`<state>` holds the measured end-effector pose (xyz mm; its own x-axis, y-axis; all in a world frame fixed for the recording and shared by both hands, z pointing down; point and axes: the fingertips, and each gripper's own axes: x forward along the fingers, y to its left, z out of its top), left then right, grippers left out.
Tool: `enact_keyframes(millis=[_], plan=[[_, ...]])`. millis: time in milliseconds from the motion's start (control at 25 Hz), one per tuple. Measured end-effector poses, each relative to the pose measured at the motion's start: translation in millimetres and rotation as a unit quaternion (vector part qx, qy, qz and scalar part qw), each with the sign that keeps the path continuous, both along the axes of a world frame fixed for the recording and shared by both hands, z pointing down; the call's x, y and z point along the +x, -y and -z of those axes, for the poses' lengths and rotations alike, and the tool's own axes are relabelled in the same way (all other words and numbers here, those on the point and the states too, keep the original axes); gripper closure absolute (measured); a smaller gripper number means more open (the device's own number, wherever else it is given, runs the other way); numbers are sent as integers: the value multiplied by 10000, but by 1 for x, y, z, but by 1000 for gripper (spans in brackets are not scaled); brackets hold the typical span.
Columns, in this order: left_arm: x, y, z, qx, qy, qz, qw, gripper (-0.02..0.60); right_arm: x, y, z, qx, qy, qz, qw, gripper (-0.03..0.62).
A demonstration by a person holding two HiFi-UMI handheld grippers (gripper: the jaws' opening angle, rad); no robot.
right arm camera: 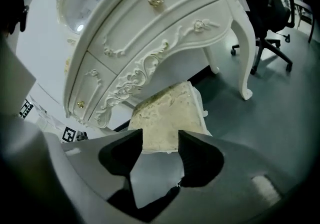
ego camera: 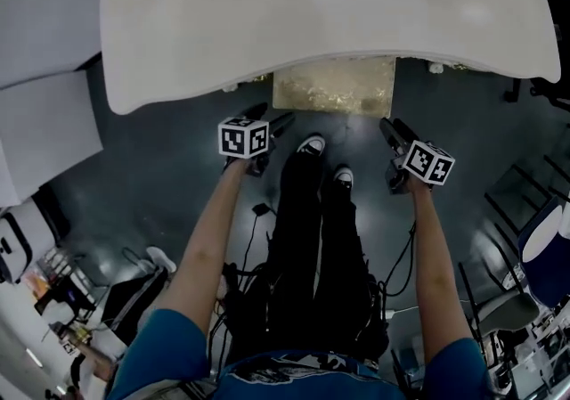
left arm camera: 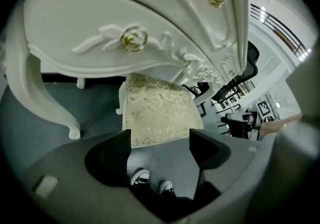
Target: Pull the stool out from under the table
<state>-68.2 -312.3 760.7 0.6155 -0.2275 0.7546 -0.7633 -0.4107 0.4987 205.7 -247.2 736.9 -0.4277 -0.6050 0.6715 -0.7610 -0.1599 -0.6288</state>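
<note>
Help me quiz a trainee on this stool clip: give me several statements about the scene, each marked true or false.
1. The stool sits partly under the white table. True.
2. The left gripper is shut on the stool. False: its jaws stand apart and nothing is pressed between them.
3. The right gripper is open. True.
4. The stool's seat is plain blue. False: it is pale gold with a pattern.
5. The table has a gold-coloured drawer knob. True.
</note>
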Motion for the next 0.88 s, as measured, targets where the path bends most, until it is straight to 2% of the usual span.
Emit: enact_keyframes(millis=[280,480,720,800,880], plan=[[-20,17,-44,-221,-181,663,9974,184,16,12,-53,18,-13,44,10000,310],[-17,30,-69,-244,-406,1007,9938,160,30,29,-78,171,408,-402,9982,268],[-6,40,-85,-237,-656,1017,9924,128,23,39,-102,177,748,-567,9954,240],[3,45,-90,-315,-875,1080,9898,97,24,44,-107,231,957,-590,9934,219],[8,48,-93,-428,-1174,1228,9845,98,24,48,-108,242,1217,-579,9906,209]])
